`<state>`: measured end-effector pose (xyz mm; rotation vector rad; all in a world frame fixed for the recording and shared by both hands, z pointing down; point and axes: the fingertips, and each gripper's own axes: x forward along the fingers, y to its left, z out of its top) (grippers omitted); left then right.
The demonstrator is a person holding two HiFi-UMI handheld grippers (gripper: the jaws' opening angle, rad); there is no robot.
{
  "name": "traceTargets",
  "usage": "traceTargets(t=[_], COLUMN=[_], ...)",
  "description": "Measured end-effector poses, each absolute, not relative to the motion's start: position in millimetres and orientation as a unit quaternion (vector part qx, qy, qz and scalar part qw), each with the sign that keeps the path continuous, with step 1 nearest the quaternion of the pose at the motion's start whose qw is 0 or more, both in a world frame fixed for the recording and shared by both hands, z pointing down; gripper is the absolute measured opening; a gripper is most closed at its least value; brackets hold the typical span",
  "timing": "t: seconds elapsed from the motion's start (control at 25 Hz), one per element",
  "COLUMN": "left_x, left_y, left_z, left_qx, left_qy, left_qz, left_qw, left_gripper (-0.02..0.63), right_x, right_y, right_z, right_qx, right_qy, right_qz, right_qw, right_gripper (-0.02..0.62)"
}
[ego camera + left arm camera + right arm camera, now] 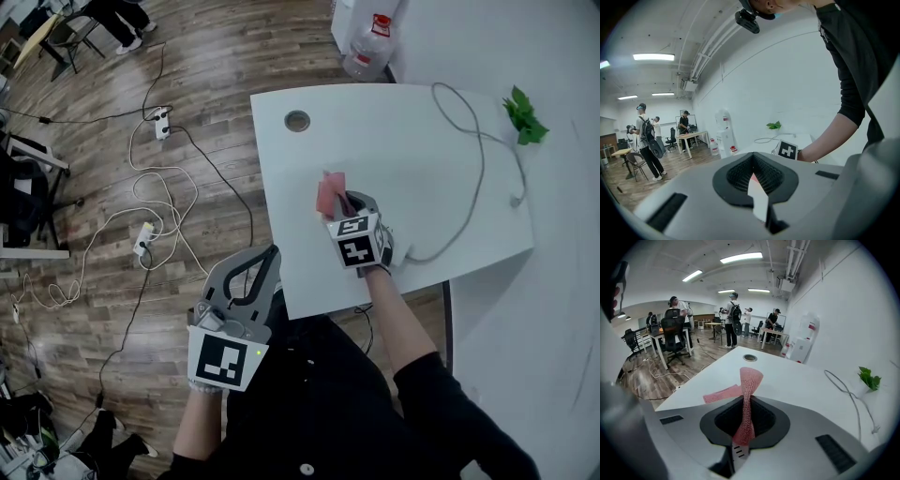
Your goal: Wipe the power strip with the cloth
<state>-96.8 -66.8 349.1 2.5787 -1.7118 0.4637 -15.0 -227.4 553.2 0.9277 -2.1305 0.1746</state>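
My right gripper (342, 202) hovers over the middle of the white table (422, 169), shut on a pink knitted cloth (328, 195). In the right gripper view the cloth (749, 380) stands up twisted from the jaws of that gripper (744, 427), with one end lying flat on the table. A grey cable (480, 159) loops over the table and ends under my right hand; no power strip body shows on the table. My left gripper (271, 259) hangs off the table's front-left edge, shut and holding nothing. In its own view this gripper (754, 180) points at the table.
Two white power strips (161, 123) (143, 238) lie on the wooden floor with tangled cords. The table has a round cable hole (297, 121) and a green plant (523, 117) at its far right. A water bottle (370, 47) stands behind it. People stand far off.
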Motion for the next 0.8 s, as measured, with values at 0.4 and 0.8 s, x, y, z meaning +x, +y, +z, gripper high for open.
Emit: traceTargets(t=[0.4,0.8], left_x=[-90,-78], left_y=[-70,-72], left_z=[350,349], left_qx=[0.832,0.847], left_qy=[-0.535,-0.513], left_qz=[0.144,0.142], left_qw=[0.004,0.004], left_gripper=[0.014,0.014], right_x=[12,52], right_y=[-234,-229], right_z=[555,556], right_qx=[0.396,0.433], right_qy=[-0.821,-0.797], right_qz=[0.074,0.086], right_qw=[0.404,0.412], right_gripper=[0.051,0.049])
